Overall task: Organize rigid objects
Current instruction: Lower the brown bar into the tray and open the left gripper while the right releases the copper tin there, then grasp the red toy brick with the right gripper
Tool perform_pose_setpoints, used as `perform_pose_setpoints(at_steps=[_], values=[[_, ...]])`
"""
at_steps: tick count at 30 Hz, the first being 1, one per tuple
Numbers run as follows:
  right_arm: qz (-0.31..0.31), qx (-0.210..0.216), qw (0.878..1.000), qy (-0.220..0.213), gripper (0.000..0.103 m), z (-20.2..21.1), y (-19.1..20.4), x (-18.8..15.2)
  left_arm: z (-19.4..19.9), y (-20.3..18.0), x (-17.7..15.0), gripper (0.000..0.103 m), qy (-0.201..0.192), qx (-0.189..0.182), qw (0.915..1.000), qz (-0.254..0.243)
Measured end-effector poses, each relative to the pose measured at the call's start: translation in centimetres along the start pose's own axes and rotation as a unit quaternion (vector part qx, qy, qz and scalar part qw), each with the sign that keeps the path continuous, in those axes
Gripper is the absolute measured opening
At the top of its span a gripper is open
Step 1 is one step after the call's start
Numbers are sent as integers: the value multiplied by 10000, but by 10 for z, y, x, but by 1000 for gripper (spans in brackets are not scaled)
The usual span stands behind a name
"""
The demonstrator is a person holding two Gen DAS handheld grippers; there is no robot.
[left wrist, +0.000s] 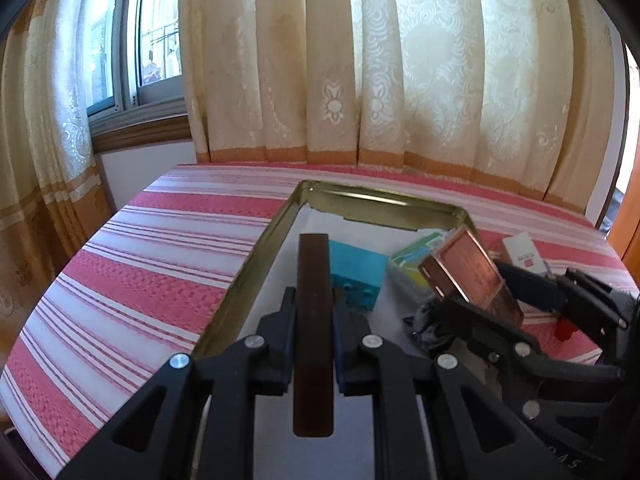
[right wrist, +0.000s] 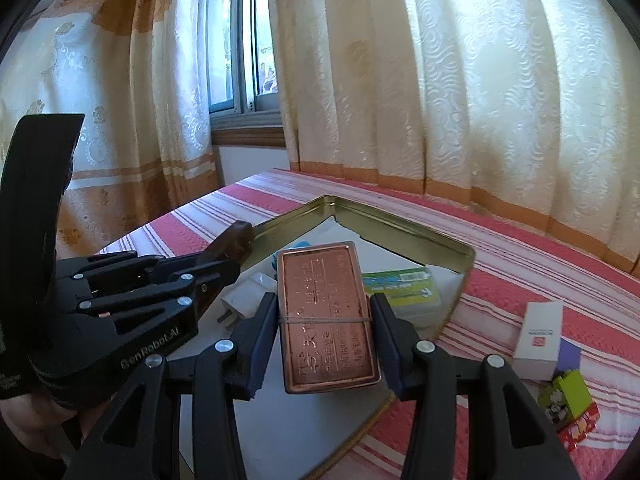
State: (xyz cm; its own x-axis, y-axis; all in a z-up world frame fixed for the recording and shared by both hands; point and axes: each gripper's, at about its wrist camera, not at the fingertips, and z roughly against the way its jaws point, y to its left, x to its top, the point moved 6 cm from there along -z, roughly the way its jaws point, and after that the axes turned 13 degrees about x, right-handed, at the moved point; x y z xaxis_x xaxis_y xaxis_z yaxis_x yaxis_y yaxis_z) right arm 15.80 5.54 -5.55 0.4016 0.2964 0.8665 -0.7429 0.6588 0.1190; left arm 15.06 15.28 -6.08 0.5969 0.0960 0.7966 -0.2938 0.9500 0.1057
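A dark brown bar [left wrist: 314, 320] is clamped between the jaws of the left gripper [left wrist: 313, 308], lying lengthwise along the fingers and held above the near left part of the tin tray [left wrist: 260, 248]. It appears to be taken near its middle, with both ends free. The bar is judged to be stiff and fairly light; its smooth flat sides could slide between the pads if it is tipped, so it is best kept level and gripped across its narrow width.

A copper box [right wrist: 328, 316] is gripped across its short sides by the right gripper [right wrist: 325, 320], with a thin band seen around it at the fingertips. It is held over the middle of the tray, tilted in the left wrist view. The box is judged rigid and rather heavier than the bar; its polished metal sides look slippery, so a hold near its middle, as shown, seems wise.

Within the tray, a teal block [left wrist: 356, 276] lies just right of the bar, a green-and-white pack [right wrist: 404, 288] lies toward the right edge, and a white plug [right wrist: 250, 296] lies near the left. On the striped cloth [left wrist: 140, 280], beyond the tray's right edge, a white carton [right wrist: 538, 340] and a lime box [right wrist: 568, 396] are seen.
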Motion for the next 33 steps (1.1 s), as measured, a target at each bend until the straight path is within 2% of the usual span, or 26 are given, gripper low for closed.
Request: perform_pose_setpoints(at_steps=[7,10,12,15,21,28,33], values=[[-97,235,9993,290,50,-18,6,-3,-6,9,-7,16,158,191,9997,-49],[-38,129,9996,228,58,-13,8,-3,-2,17,-6,39,113,337,9994,29],[-127,145,9997,141,70,-5,5,-1,3,22,-5,67,45,420,9990,127],[-286,214,9994,15,75,8,-2,-1,14,23,-2,84,-103,453,9987,221],[-293,-97,9995,-81,77,51,-28,-16,39,-15,-2,95,-267,172,9994,103],[-433,-1115,9925,253,78,109,-109,-60,65,-79,-7,100,-432,-339,9985,-71],[-817,-1231,9880,450,79,124,-148,-78,68,-129,-11,103,-411,-522,9969,-425]])
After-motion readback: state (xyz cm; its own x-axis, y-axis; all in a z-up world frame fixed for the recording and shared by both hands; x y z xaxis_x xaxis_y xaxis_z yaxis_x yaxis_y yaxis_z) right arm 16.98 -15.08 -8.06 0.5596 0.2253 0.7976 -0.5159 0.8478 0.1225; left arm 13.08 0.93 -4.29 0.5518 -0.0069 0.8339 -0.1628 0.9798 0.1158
